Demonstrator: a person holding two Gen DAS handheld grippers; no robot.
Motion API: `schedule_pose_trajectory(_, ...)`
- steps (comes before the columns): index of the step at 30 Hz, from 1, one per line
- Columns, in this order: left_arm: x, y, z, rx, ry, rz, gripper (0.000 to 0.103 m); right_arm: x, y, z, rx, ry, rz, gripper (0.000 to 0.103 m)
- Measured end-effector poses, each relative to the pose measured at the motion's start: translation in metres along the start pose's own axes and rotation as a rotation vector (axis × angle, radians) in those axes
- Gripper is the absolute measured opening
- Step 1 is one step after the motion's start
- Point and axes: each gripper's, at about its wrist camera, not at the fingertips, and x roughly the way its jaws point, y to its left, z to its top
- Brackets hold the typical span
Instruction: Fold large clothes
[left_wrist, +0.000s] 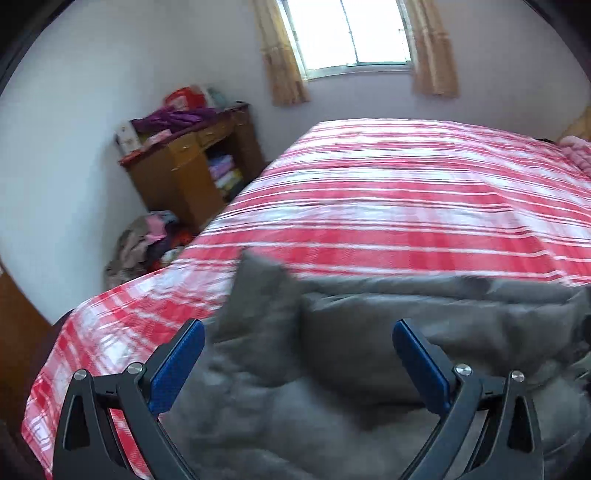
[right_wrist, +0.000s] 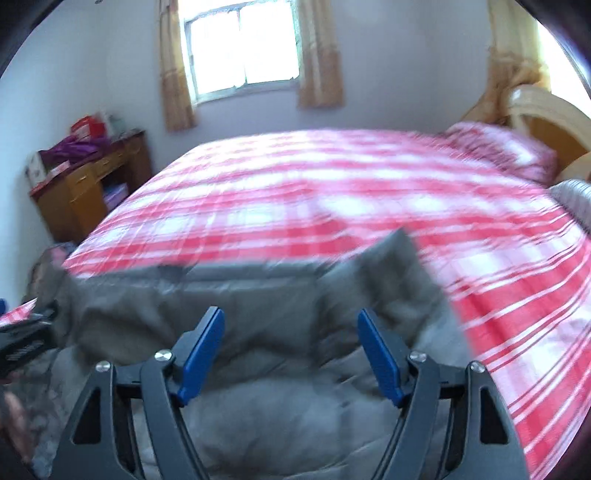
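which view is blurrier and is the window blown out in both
Right wrist view: heavier motion blur smears the grey garment and plaid bedspread. Left wrist view: sharper, garment edge soft. The window is overexposed white in both.

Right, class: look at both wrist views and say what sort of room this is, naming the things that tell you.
Most likely a home bedroom: a large bed under a red-and-white striped cover, a curtained window, and a wooden cabinet with clothes piled on top.
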Motion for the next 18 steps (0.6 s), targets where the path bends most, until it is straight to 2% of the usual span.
schedule_pose_trajectory(2, 0.009, -0.027, 0.002, 0.052, 0.006, 0.009, 0.102, 0.010, -0.011, 0.006, -0.016, -0.006, -0.082, 0.077)
schedule_pose_trajectory(5, 0.042, -0.064, -0.008, 0.160, 0.024, 0.110, 0.102, 0.038, -0.027, 0.002, -0.004, 0.077, -0.096, 0.077)
schedule_pose_trajectory(6, 0.052, -0.071, -0.012, 0.175, 0.044, 0.121, 0.102, 0.044, -0.029, -0.002, -0.011, 0.094, -0.102, 0.077)
schedule_pose_trajectory(15, 0.080, -0.070, -0.025, 0.102, 0.073, 0.074, 0.102, 0.067, -0.038, -0.013, 0.022, 0.131, -0.051, 0.079)
schedule_pose_trajectory(18, 0.081, -0.076, -0.027, 0.110, 0.074, 0.091, 0.102, 0.070, -0.035, -0.014, 0.023, 0.146, -0.052, 0.080)
